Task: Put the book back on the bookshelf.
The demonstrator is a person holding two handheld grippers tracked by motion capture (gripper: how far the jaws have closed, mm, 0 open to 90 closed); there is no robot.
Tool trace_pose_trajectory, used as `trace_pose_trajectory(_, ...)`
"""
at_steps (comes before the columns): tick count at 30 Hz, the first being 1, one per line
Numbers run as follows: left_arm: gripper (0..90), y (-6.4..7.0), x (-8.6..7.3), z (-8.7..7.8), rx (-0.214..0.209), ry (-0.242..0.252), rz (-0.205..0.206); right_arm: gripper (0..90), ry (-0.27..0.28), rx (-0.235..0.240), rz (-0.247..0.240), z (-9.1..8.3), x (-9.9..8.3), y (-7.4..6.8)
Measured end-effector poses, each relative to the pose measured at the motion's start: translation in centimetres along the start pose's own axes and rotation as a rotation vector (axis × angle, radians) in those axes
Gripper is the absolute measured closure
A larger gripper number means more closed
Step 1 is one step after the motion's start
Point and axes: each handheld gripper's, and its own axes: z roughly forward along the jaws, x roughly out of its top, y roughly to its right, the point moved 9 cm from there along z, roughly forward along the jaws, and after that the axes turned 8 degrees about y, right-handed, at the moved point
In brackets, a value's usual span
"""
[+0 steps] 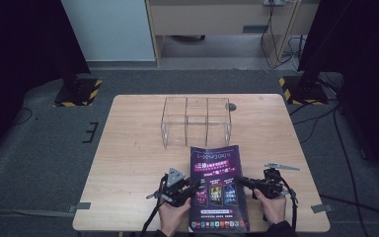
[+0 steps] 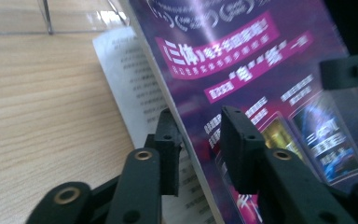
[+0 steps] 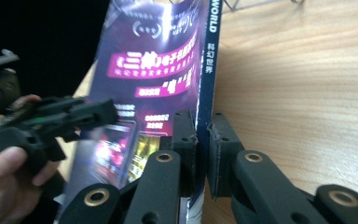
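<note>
A purple-covered magazine [image 1: 216, 187] lies at the front middle of the wooden table [image 1: 128, 148]. My left gripper [image 1: 196, 185] is at its left edge and stands open. In the left gripper view the gripper [image 2: 200, 140] has one jaw under the lifted front cover [image 2: 242, 60] and the other above it, with a gap between them. A white inner page [image 2: 130, 79] shows beneath the cover. My right gripper [image 1: 241, 181] is at the magazine's right side. In the right gripper view it [image 3: 203, 135] is shut on the blue spine [image 3: 209, 60]. The left gripper [image 3: 74, 114] shows across the cover.
A clear acrylic organiser [image 1: 196, 121] with several compartments stands just behind the magazine. A round cable hole [image 1: 231, 106] sits to the right of its back. The table's front edge runs just under the hands. Two black stand bases [image 1: 77, 93] sit on the floor beyond the table's far corners.
</note>
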Motion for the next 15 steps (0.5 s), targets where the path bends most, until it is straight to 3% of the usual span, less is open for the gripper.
trace_pose_trajectory(10, 49.8, -0.9, -0.5, 0.2, -0.009, -0.046, -0.001, 84.7, 0.037, 0.034, -0.02, -0.5, 1.0, -1.1)
trace_pose_trajectory(15, 46.3, -1.6, -0.4, -0.1, 0.014, -0.051, 0.016, 84.7, 0.059, 0.052, -0.034, -0.8, 1.5, -1.8)
